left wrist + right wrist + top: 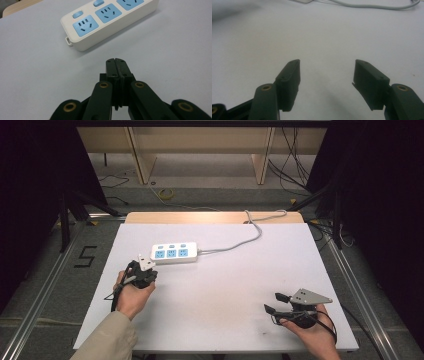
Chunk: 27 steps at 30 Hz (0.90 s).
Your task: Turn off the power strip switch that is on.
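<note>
Power strip (173,253), white, 3 blue sockets, on white surface (225,285); 2 hand-held grippers at rest.

Strip lies toward the far left of the surface, long axis across it, grey cord (235,245) trailing off the far edge. Left gripper (145,270), jaws closed on nothing, sits just short of the strip's near left end, pointing at it; it is the nearer. Right gripper (272,303), jaws open and empty, well apart at near right. Room: dim, wooden bench legs, floor cables beyond.

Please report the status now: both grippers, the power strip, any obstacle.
Left gripper shut, empty, near white power strip with blue sockets. Right gripper open, empty. Nothing between.
</note>
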Each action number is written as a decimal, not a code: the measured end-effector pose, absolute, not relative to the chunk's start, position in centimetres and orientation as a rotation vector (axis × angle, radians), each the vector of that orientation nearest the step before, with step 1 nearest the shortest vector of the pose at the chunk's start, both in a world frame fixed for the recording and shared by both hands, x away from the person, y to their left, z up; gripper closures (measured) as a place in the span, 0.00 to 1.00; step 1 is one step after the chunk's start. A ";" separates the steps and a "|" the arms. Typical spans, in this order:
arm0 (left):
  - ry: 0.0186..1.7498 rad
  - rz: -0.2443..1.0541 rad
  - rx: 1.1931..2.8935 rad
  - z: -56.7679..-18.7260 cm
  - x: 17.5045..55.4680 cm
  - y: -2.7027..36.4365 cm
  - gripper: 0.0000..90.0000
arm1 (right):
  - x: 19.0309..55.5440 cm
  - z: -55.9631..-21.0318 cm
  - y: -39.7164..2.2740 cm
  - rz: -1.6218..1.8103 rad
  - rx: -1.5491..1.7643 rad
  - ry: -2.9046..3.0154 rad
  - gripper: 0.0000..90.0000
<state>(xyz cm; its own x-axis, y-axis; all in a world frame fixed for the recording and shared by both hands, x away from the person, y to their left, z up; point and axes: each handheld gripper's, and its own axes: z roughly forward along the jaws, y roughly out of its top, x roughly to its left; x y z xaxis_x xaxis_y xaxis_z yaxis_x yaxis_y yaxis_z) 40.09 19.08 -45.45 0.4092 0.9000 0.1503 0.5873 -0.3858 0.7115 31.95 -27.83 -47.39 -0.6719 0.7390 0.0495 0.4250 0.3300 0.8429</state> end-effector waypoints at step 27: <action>1.275 0.737 2.097 -45.0 41.6 19.1 1.00 | 31.9 -47.4 -27.9 1.271 1.036 2.257 0.44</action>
